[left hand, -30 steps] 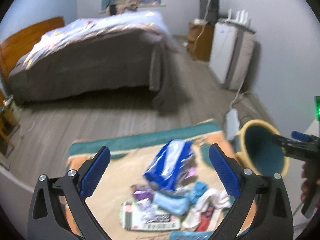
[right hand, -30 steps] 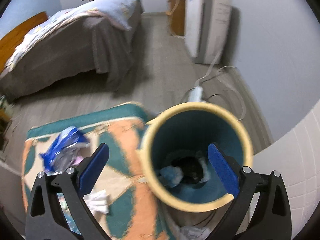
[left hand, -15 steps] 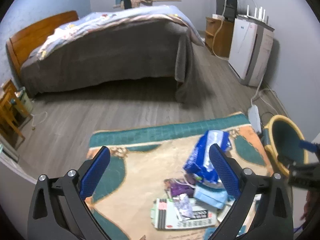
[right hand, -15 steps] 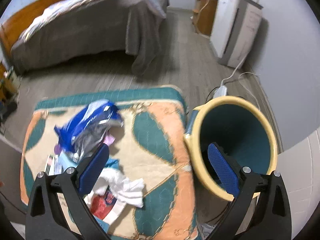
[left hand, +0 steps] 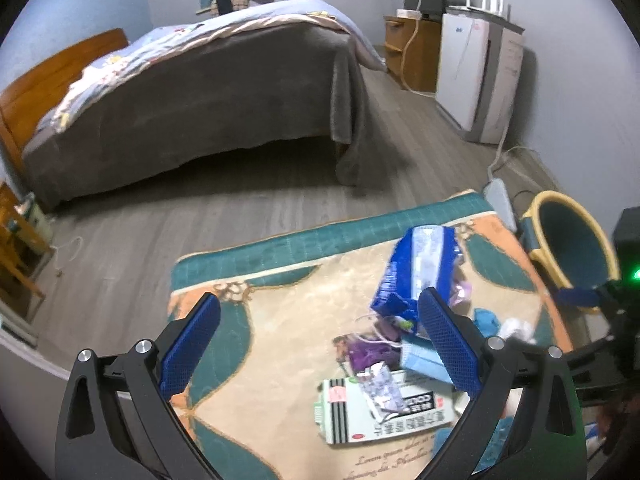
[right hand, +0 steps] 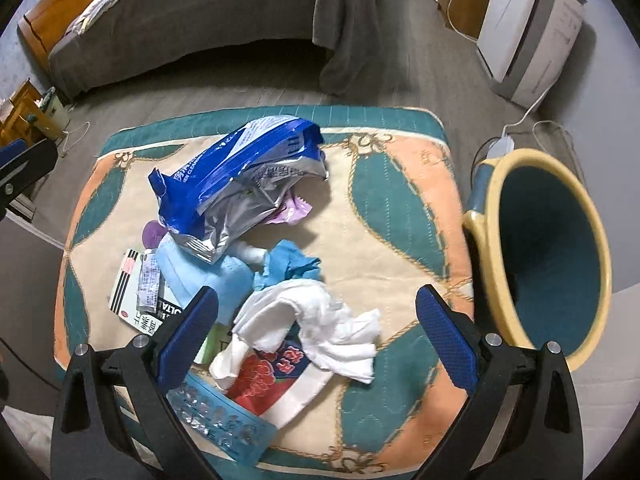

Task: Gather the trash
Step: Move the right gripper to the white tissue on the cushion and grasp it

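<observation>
Your right gripper (right hand: pixel 316 334) has swung off the bin and back over the rug. A second ago it was staring straight down into the yellow-rimmed bin (right hand: pixel 552 264); now that bin sits off to the right, just beside the rug's (right hand: pixel 400 200) right edge, and the litter pile fills the view. The jaws are spread wide with nothing between them, so that reads as a drop done and a return for the next piece.

The crumpled white tissue (right hand: pixel 320 320) lies right between your blue pads (right hand: pixel 188 336), near you, draped over a red-printed wrapper (right hand: pixel 276 376). Beyond it is a scrap of blue paper (right hand: pixel 292 264), then the big blue-and-silver foil bag (right hand: pixel 244 176) at the far side of the heap. A black-and-white striped carton (right hand: pixel 132 296) lies to the left.

Your left gripper (left hand: pixel 320 348) has pulled back and left too; it is released as well, empty, hovering over the bare near-left part of the rug (left hand: pixel 280 312), with the foil bag (left hand: pixel 416 272) and carton (left hand: pixel 384 408) off to its right.

Plenty remains on the rug. The tissue looks like the easy next grab: soft, loose, and already lined up.
</observation>
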Action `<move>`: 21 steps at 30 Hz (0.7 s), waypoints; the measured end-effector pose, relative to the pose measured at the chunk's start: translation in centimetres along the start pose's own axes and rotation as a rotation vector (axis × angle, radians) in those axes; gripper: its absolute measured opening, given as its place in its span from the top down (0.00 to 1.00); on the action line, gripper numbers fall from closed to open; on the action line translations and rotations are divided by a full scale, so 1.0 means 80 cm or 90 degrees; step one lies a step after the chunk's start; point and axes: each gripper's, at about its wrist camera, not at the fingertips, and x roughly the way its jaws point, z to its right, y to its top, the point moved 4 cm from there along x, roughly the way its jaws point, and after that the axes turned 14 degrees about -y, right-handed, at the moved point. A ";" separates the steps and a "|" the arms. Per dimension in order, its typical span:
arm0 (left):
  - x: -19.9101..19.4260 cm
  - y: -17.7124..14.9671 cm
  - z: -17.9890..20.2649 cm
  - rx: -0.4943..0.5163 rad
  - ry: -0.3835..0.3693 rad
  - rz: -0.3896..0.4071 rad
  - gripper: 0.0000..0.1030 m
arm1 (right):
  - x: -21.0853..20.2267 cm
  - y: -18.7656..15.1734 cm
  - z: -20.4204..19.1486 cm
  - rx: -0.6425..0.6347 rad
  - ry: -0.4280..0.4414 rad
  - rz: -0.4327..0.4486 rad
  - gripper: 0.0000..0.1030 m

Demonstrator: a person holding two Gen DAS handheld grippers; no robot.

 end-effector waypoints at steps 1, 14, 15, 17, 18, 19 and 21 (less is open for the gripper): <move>0.001 0.000 0.000 0.000 -0.007 -0.002 0.05 | 0.003 -0.002 -0.002 -0.002 0.000 -0.006 0.06; 0.026 -0.004 0.021 0.033 -0.018 -0.036 0.05 | 0.024 -0.009 -0.001 0.026 0.045 -0.056 0.82; 0.030 -0.004 0.024 0.036 -0.022 -0.040 0.05 | 0.021 -0.007 0.003 0.032 0.046 -0.051 0.83; 0.038 -0.004 0.031 0.043 -0.023 -0.046 0.05 | 0.010 0.000 0.016 0.049 0.048 -0.032 0.86; 0.044 -0.003 0.036 0.048 -0.023 -0.051 0.05 | 0.006 0.002 0.020 0.054 0.052 -0.025 0.86; 0.048 -0.002 0.038 0.050 -0.023 -0.054 0.05 | 0.002 0.005 0.026 0.062 0.063 -0.019 0.86; 0.058 -0.001 0.045 0.056 -0.025 -0.062 0.06 | 0.001 0.008 0.034 0.070 0.066 -0.015 0.87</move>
